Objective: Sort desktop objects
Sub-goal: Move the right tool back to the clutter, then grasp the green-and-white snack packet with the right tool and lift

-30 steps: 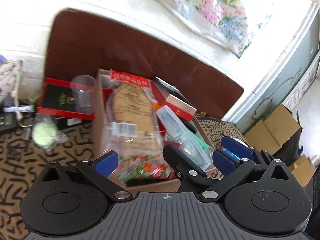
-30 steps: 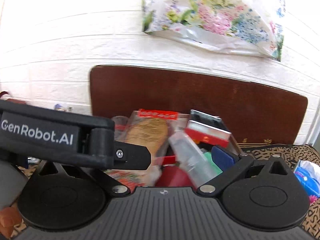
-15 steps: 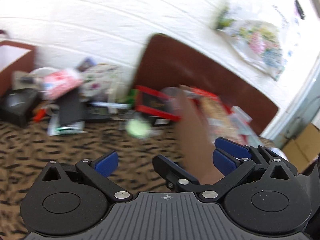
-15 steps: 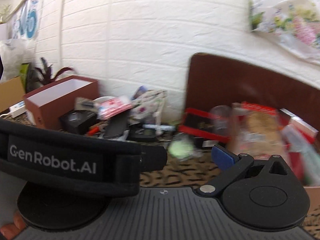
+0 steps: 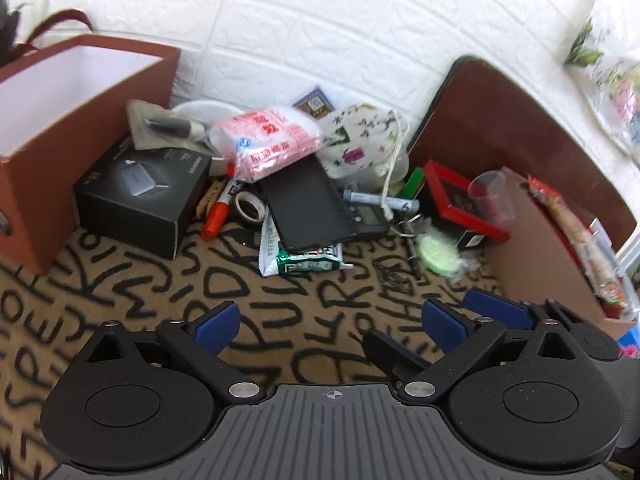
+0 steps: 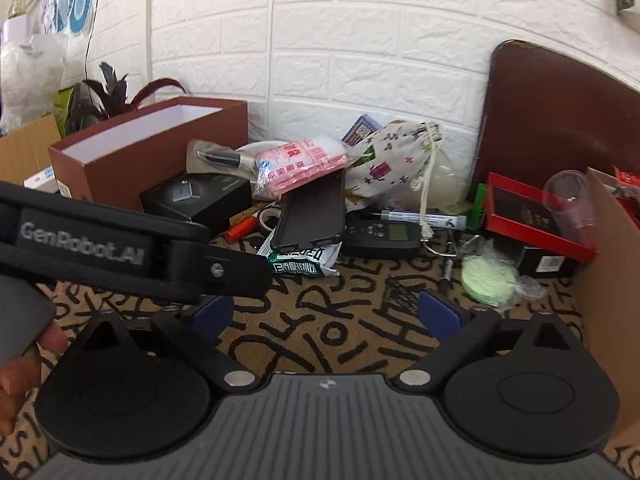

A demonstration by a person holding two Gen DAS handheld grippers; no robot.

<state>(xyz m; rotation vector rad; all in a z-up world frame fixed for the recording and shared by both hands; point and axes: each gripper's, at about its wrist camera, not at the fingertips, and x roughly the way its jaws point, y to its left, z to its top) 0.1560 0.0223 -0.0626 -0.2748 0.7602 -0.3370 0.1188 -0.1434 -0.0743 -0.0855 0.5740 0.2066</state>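
Note:
A pile of loose things lies on the patterned cloth by the wall: a black box (image 5: 140, 196), a pink plastic bag (image 5: 268, 140), a black phone case (image 5: 308, 204), a green snack packet (image 5: 300, 260), a red marker (image 5: 218, 212) and a wrapped green disc (image 5: 438, 254). My left gripper (image 5: 330, 324) hangs open over bare cloth in front of the pile. My right gripper (image 6: 324, 316) is beside it on the right, wide apart and closing slightly, with nothing between its pads. In the right wrist view the phone case (image 6: 312, 212) and the disc (image 6: 486, 276) lie ahead.
An open brown box (image 5: 80, 92) stands at the left. A cardboard box (image 5: 540, 248) with packets in it stands at the right, and a red box (image 5: 460, 200) and a clear cup (image 5: 490, 196) are next to it. The left gripper's body (image 6: 120, 244) crosses the right wrist view.
Both views have swung left, from the filled cardboard box to the pile on the cloth. Both grippers have come lower over the table.

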